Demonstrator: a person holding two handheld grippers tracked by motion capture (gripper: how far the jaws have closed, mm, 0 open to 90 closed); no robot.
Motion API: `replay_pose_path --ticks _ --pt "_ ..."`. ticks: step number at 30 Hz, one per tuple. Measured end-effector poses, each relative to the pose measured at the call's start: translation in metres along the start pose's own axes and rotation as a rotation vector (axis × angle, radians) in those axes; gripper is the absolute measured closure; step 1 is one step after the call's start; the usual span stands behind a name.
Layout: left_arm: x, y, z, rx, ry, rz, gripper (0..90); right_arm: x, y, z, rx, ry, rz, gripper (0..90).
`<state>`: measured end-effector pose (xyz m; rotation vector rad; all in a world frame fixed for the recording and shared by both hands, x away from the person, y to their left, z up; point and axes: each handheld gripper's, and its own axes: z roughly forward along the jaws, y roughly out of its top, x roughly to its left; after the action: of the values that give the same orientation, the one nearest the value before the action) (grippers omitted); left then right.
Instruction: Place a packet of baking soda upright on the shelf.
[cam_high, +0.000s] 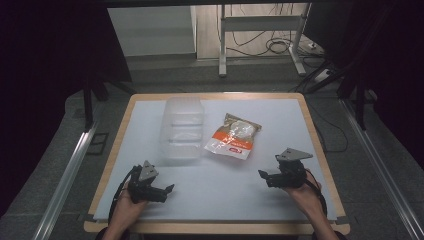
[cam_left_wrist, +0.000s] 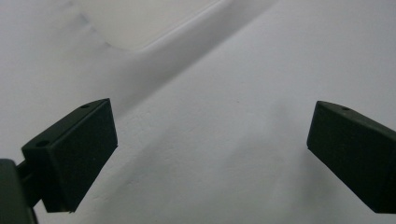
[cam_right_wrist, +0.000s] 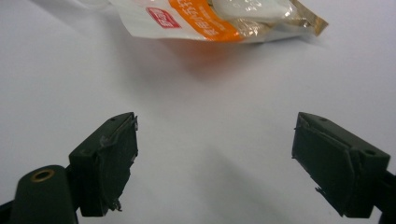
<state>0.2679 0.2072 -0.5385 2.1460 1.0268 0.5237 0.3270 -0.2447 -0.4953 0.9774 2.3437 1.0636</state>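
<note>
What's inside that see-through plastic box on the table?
The clear plastic box looks empty: the white table cover shows through its walls. The orange-and-white snack bag lies beside it, not inside. Its far corners are too hazy to check.

Dim, dark-edged high view with a brightly lit white table (cam_high: 210, 190); gripper views are soft, with faint shadows.
</note>
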Motion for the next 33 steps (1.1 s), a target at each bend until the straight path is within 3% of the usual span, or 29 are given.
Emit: replay_pose_path --ticks 7,12,15,20,28,33 --pt "-0.001 0.000 0.001 0.000 0.002 0.002 1.8 -0.001 0.006 0.004 0.035 0.012 0.017 14.2" --pt "-0.001 0.000 0.002 0.006 0.007 0.002 1.7 -0.003 0.013 0.007 0.023 0.046 0.053 12.4" --pt "-0.002 0.000 0.002 0.010 0.007 0.007 1.7 -0.002 0.018 0.010 0.031 0.053 0.038 11.6" --pt "-0.002 0.000 0.002 0.011 0.008 0.005 1.7 -0.003 0.031 0.014 0.049 0.026 0.007 13.3" --pt "-0.003 0.000 0.002 0.015 0.006 0.006 1.8 -0.011 0.052 0.018 0.035 0.076 0.035 25.2" --pt "-0.003 0.001 0.003 0.017 0.005 0.011 1.8 -0.011 0.065 0.027 0.047 0.080 -0.017 41.3"
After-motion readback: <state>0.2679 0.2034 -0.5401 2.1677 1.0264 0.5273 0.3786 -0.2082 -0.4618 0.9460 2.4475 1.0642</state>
